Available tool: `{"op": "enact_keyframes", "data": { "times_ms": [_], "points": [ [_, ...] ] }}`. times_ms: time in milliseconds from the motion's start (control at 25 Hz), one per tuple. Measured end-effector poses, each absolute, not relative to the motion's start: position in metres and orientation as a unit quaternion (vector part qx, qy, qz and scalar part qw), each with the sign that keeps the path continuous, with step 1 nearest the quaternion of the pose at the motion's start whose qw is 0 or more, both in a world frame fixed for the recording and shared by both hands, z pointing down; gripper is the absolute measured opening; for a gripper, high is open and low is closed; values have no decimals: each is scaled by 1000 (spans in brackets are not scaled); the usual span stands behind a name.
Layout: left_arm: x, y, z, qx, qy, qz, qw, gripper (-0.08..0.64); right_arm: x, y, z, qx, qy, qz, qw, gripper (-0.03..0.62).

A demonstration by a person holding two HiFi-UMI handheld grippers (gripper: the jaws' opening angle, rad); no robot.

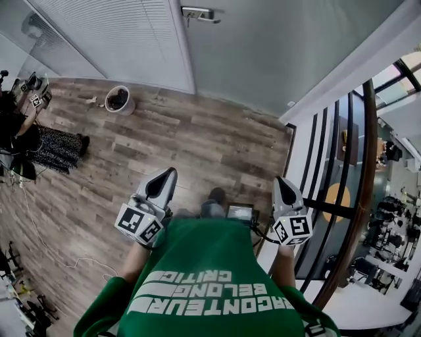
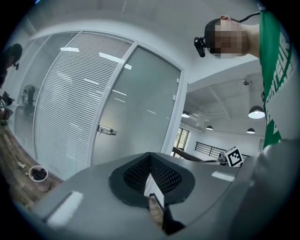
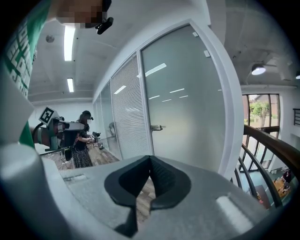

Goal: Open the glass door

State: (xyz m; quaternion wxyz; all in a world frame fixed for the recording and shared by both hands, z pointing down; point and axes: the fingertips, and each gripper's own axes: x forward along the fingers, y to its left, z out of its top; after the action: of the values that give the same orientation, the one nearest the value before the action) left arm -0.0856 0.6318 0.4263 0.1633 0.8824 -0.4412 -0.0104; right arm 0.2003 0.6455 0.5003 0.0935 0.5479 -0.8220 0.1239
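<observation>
Approach stage: no contact with the door yet. The left gripper and right gripper are held close in front of the person's green shirt, both pointing forward. Each gripper view shows its jaws brought together at the tips with nothing between them, so both are clenched and empty. Beneath and ahead of them runs a wooden floor, plank-patterned and matt, with nothing seen lying on the line to the door. The glass door stands well ahead of both tools; it is frosted, set in a pale frame, and appears closed. Its handle, a small metal lever, sits at the door's left edge, forward and to the left of the right gripper. In the right gripper view the lever lies almost directly above the jaw tips. Judgement: the next move calls for closing the gap to the door, parting one gripper's jaws and setting them around the lever. Whether the door then pushes or pulls cannot be told from here. Left of the handle stands a panel with lowered blinds, with a small round pot on the floor at its foot. Farther to the left gripper's left, another person stands among equipment. To the right gripper's right, a curved wooden railing guards a drop to a lower level.
</observation>
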Motion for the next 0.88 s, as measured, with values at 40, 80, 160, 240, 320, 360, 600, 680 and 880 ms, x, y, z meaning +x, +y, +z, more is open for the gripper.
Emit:
{"op": "enact_keyframes", "data": {
  "times_ms": [40,80,160,240,320,360,600,680,880],
  "points": [
    [-83,627,425,881,-443,-13,163,17,204,638,499,547,-823,122,92,-6],
    [-81,623,424,881,-444,-15,164,17,206,631,497,547,-824,120,90,-6],
    [-78,615,422,880,-446,-21,164,17,211,618,495,546,-825,117,86,-6],
    [-76,606,420,879,-448,-26,162,17,214,605,494,545,-826,116,83,-6],
    [-76,598,418,878,-450,-30,160,17,215,596,494,543,-828,115,84,-6],
    [-76,595,417,877,-452,-32,160,17,215,592,494,541,-829,114,85,-6],
    [-78,569,424,872,-457,-45,167,17,217,569,495,537,-831,109,102,-6],
    [-78,557,428,872,-455,-50,171,17,220,557,494,540,-828,105,105,-6],
    [-77,514,436,875,-446,-65,175,17,226,517,486,552,-821,94,110,-6]
  ]
}}
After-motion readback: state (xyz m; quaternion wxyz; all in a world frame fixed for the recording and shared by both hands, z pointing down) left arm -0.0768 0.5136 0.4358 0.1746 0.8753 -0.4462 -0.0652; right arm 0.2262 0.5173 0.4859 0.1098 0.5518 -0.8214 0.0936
